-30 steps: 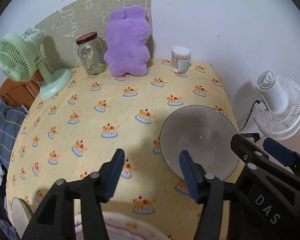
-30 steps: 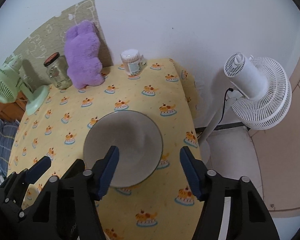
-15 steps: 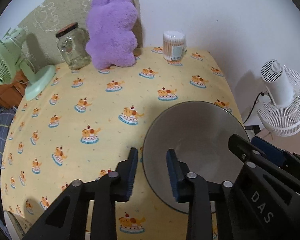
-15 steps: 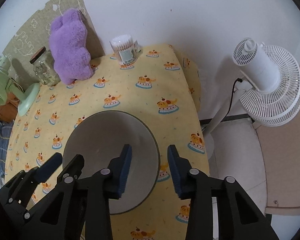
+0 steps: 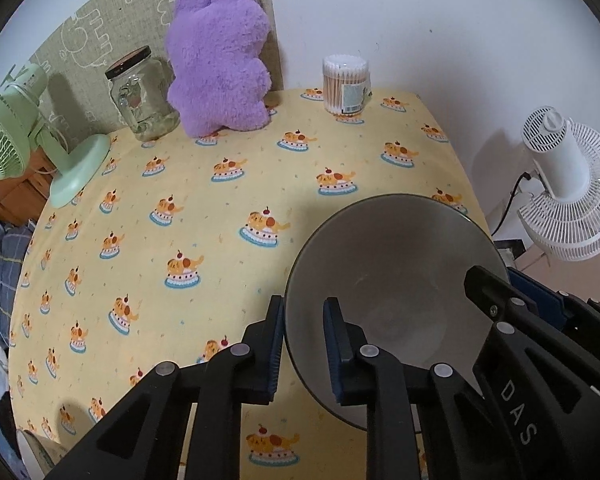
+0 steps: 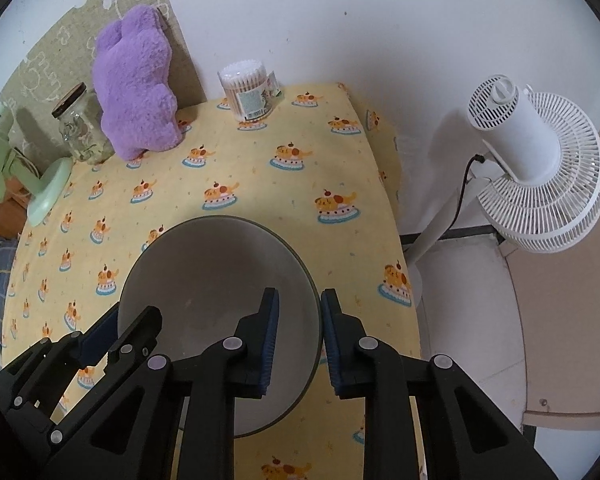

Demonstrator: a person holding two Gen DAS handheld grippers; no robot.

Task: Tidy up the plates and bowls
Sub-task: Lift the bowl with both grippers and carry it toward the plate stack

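Near the right edge of the table (image 5: 228, 216), which is covered in a yellow cloth printed with little cakes, sits a grey bowl (image 5: 396, 272), and both grippers are at its rim. The left gripper (image 5: 303, 340) pinches the bowl's left rim, one blue-padded finger outside the wall and the other inside. The right gripper (image 6: 299, 336) pinches the opposite, right rim in the same way, one finger inside the bowl and one outside, over the cloth. In the right wrist view the bowl (image 6: 220, 280) fills the lower middle of the picture, and the left gripper's black frame shows at its far left side. Whether the bowl rests on the cloth or is raised off it cannot be told. Along the back edge of the table stand a purple plush toy (image 5: 220, 60), a glass jar (image 5: 140, 92) with a dark lid just to its left, and a tub of cotton swabs (image 5: 346, 84) toward the back right corner. A green desk fan (image 5: 16, 136) stands at the back left corner. At the near left corner a pale rounded rim, perhaps a plate, pokes into the left wrist view, too cut off to identify. Beyond the right edge of the table a white floor fan (image 6: 540, 168) stands on the floor by the wall.
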